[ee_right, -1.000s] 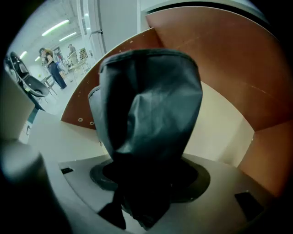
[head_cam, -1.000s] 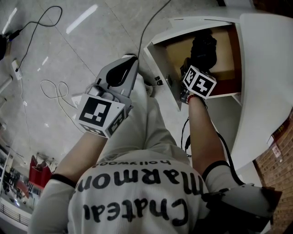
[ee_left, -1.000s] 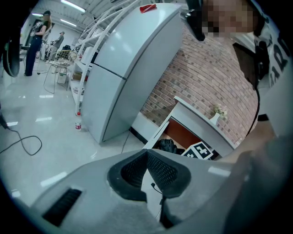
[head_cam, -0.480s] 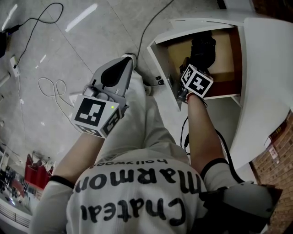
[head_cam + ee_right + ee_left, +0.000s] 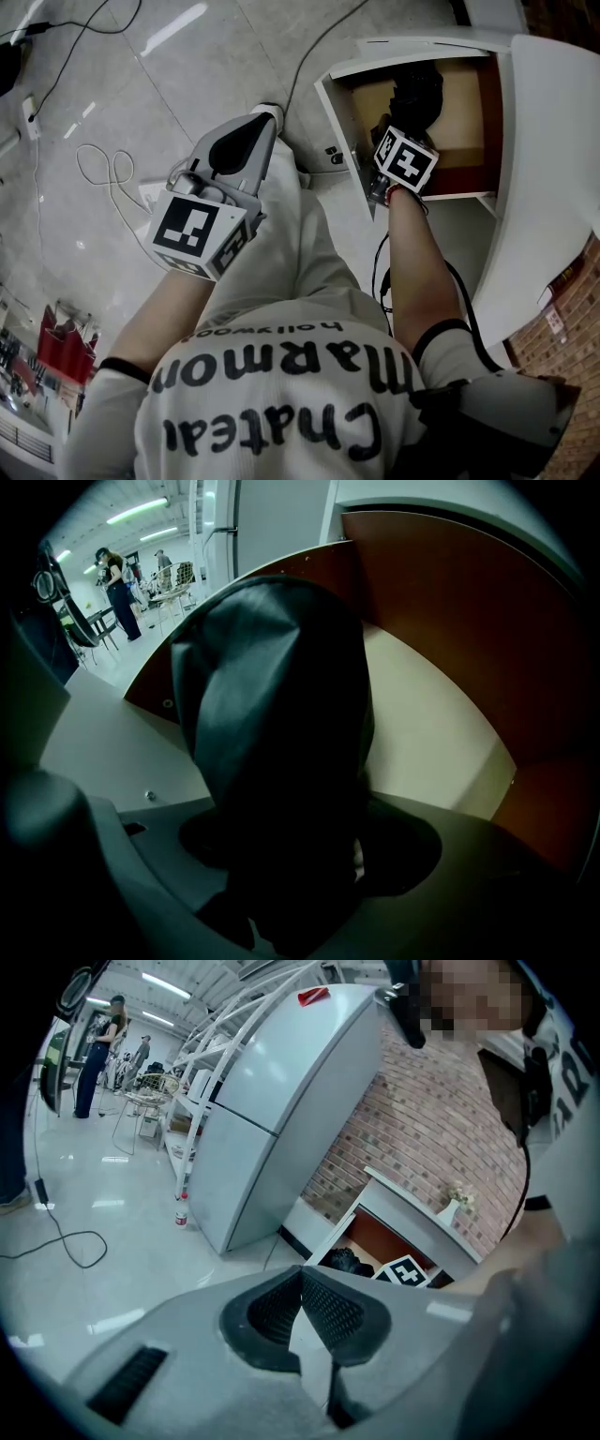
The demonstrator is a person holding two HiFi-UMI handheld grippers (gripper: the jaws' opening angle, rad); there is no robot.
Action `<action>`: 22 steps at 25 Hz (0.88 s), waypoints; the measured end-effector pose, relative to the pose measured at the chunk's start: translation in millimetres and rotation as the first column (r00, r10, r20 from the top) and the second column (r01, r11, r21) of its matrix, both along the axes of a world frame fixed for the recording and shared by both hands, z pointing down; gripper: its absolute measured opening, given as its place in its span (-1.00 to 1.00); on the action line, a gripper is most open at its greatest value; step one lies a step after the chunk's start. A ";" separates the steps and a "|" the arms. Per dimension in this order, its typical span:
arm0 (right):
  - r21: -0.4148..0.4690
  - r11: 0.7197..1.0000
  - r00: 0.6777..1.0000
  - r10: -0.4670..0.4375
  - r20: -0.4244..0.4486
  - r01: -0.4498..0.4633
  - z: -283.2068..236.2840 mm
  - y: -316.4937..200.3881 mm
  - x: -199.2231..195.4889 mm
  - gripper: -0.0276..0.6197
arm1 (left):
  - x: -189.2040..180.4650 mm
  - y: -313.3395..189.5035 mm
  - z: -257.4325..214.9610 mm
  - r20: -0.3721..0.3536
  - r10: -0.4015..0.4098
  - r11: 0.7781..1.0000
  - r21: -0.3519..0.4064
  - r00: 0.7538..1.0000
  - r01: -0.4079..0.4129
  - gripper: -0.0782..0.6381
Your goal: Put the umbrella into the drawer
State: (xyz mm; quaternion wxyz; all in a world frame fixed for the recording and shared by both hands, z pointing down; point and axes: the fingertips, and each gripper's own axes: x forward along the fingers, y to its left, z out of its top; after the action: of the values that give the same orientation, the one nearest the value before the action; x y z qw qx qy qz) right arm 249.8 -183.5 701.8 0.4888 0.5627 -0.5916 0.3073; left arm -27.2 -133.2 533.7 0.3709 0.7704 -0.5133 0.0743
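Note:
The black folded umbrella [image 5: 418, 92] stands on end in the open wooden drawer [image 5: 466, 111]. My right gripper [image 5: 409, 120] reaches down into the drawer from above it. In the right gripper view the umbrella [image 5: 272, 714] fills the space between the jaws of the right gripper [image 5: 291, 855]. These jaws have just been opening; a pale sliver shows beside one pad, so they stand open around the umbrella. My left gripper [image 5: 264, 114] hangs over the floor left of the drawer, shut and empty, and the left gripper [image 5: 302, 1275] shows its pads meeting at the tips.
The drawer's white front [image 5: 339, 117] juts toward me, and the white cabinet top [image 5: 553, 141] overhangs it at the right. Cables [image 5: 108, 173] lie on the tiled floor at left. A grey refrigerator [image 5: 272, 1119] and a brick wall [image 5: 412, 1119] stand behind.
The left gripper has drifted slightly across the floor, away from the drawer. The right gripper stays in the drawer with the umbrella between its jaws.

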 end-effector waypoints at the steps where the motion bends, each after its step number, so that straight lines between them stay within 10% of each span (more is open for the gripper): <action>1: -0.001 1.000 1.000 -0.002 0.000 0.002 0.3 0.3 -0.2 -0.04 | -0.2 2.2 -0.4 -0.001 -0.004 1.000 0.001 1.000 0.004 -0.74; 22: -0.091 0.995 0.998 -0.031 0.055 0.036 4.5 14.7 -11.0 0.02 | 3.5 15.3 -24.6 0.008 -0.016 1.000 0.005 1.000 0.016 -0.74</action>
State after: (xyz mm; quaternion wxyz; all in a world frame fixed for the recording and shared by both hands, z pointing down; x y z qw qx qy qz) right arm 238.8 -168.8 706.3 0.5034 0.5211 -0.5990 0.3410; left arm -23.7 -117.9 509.1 0.3677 0.7666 -0.5213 0.0734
